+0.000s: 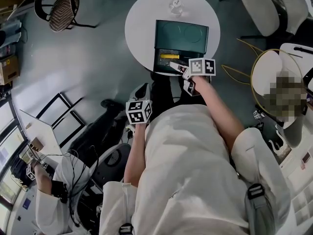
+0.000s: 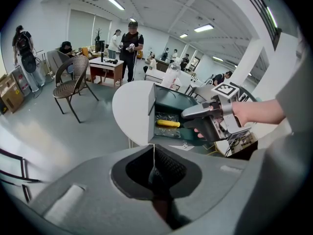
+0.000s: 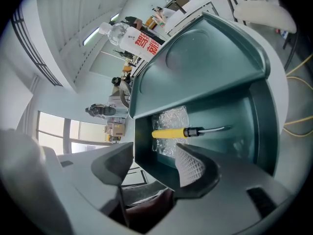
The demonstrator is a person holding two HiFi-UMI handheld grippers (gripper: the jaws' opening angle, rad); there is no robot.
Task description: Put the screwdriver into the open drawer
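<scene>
Right gripper (image 3: 154,155): jaws flung wide apart, and there's nothing between the pads. It hangs right at the front lip of the open drawer, angled down into it.
Right hand (image 2: 254,112): wrapped round the gripper's handle, arm stretched out over the table edge.
Screwdriver (image 3: 188,131): down and lying flat inside the open drawer, clear of both jaws. In the right gripper view the yellow handle lies to the left and the metal shaft points right.
Clear plastic (image 3: 168,119): a crinkly patch on the drawer floor, and the yellow handle rests across it.
Drawer (image 3: 264,116): pulled out toward the person, dark green inside.
Green box (image 1: 181,33): the drawer slides out of its lower front, and its top shows two round recesses.
Left gripper (image 2: 154,168): jaws pressed together, gripping nothing. In the head view it's held low beside the person's body, well back from the table, aimed toward the drawer.
Round white table (image 1: 142,23): carries the box, with the drawer reaching out to its near edge.
Bottle (image 3: 129,35): clear, with a red-and-white label, on the table just beyond the box.
Wicker chair (image 2: 73,77): out on the grey floor, well apart from the table.
Background: several people round desks at the far end of the room, seen in the left gripper view.
</scene>
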